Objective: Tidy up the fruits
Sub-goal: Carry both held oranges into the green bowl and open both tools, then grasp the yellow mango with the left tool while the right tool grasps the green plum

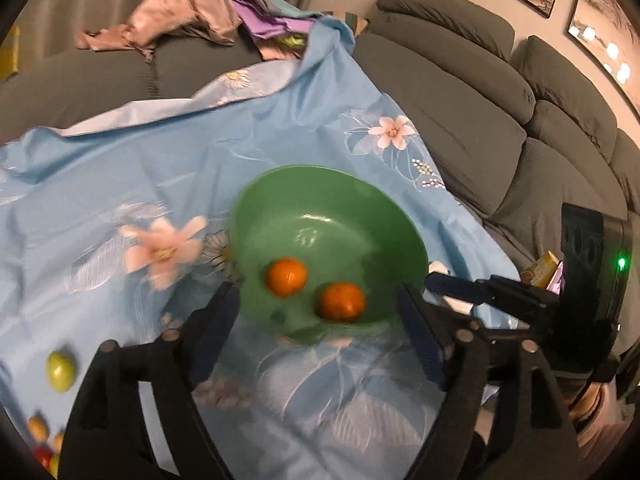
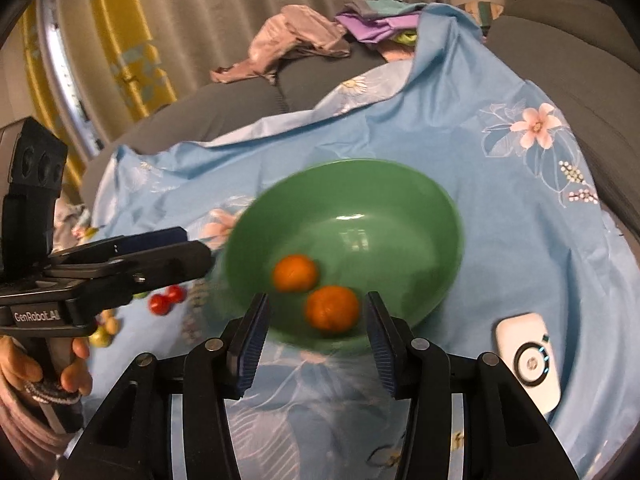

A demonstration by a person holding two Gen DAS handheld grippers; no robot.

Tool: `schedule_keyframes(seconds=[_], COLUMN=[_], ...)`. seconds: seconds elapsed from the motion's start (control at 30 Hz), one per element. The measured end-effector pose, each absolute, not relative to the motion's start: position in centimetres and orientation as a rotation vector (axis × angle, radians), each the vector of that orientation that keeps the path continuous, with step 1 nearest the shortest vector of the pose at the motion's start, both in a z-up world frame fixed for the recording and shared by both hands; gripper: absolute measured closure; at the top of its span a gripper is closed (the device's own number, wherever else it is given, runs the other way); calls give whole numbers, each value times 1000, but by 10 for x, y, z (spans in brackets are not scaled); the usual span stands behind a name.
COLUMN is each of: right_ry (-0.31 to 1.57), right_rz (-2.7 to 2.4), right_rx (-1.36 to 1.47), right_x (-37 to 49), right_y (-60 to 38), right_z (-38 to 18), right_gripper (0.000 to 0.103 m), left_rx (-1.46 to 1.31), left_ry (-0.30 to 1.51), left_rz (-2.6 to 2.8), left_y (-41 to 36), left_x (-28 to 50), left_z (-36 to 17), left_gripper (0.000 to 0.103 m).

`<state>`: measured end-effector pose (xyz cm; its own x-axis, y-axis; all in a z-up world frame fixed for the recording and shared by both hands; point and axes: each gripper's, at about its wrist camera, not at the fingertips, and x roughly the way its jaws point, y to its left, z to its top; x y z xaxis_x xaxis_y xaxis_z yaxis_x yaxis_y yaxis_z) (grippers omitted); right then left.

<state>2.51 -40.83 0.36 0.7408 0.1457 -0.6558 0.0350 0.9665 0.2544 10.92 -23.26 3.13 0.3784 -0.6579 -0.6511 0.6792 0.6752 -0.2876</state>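
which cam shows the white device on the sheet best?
Right wrist view: the white device lies whole on the blue sheet, right of the green bowl. Left wrist view shows only slivers of it behind the right gripper.

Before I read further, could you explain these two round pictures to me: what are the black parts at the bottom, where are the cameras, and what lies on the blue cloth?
A person carries one hand-held gripper in each hand; a camera on each looks along its two fingers. The left hand-held gripper and right hand-held gripper are both open and hold nothing. On the blue flowered cloth stands a green bowl with two oranges inside. Outside it lie a green fruit, red fruits and a white device.
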Motion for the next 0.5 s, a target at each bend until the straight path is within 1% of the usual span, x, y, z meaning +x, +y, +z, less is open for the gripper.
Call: schedule_keyframes(seconds=[0.1, 0.23, 0.37, 0.5], right_ry=[740, 767, 780, 800], right_rz=[107, 150, 210, 258], right_rx=[252, 234, 203, 160], right_x=[15, 10, 4, 0], right_y=[-395, -374, -347, -319], right_z=[6, 7, 9, 8], right_gripper=[54, 54, 54, 54], left_rx=[34, 45, 70, 30], left_ry=[825, 881, 954, 979], left_rz=[-783, -652, -502, -427], left_y=[-204, -161, -118, -79], left_x=[91, 69, 57, 44], left_z=[28, 14, 0, -3], left_gripper=[16, 13, 13, 12])
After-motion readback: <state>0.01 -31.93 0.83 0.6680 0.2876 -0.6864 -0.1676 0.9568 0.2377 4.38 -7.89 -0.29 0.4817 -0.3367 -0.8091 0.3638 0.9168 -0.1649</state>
